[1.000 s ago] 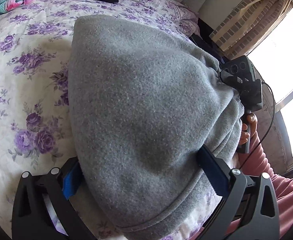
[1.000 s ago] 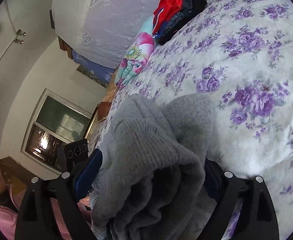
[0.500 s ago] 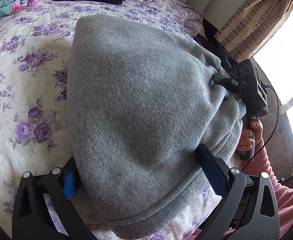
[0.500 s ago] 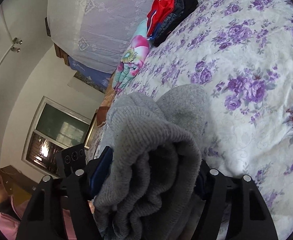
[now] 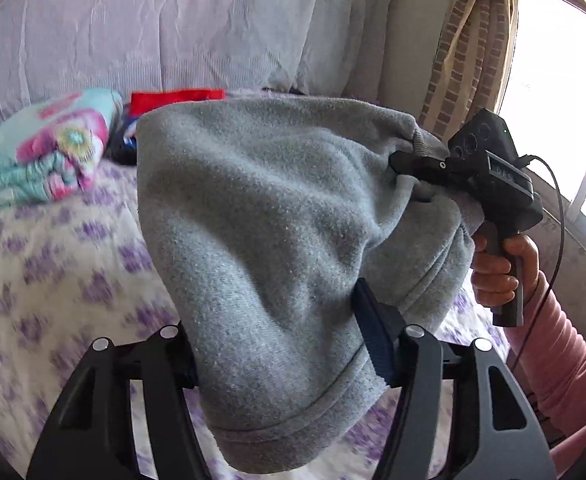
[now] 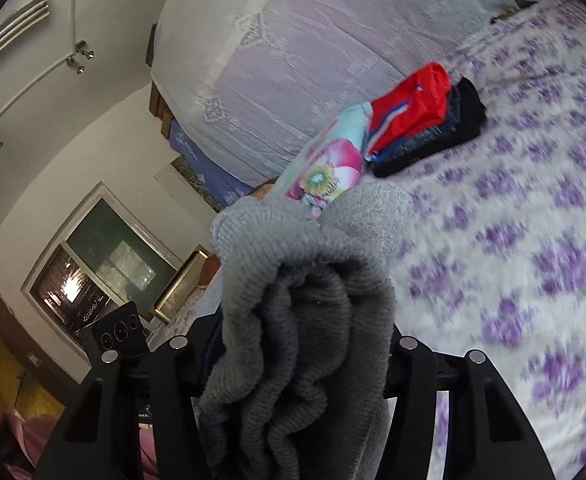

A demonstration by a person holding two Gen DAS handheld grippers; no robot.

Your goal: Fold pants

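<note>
The grey fleece pants are folded into a thick bundle and held up off the bed between both grippers. My left gripper is shut on the bundle's lower hemmed end. My right gripper is shut on the bunched ribbed waistband end. In the left wrist view the right gripper grips the pants at the upper right, a hand on its handle. The fingertips are hidden by cloth.
The bed with its white and purple flowered cover lies below. A stack of folded clothes with a red piece on top and a flowered quilt lie by the lace-covered headboard. A window and curtain are on the right.
Both grippers have closed tighter on the pants and lifted the bundle off the bed. The views have tilted up toward the headboard.
</note>
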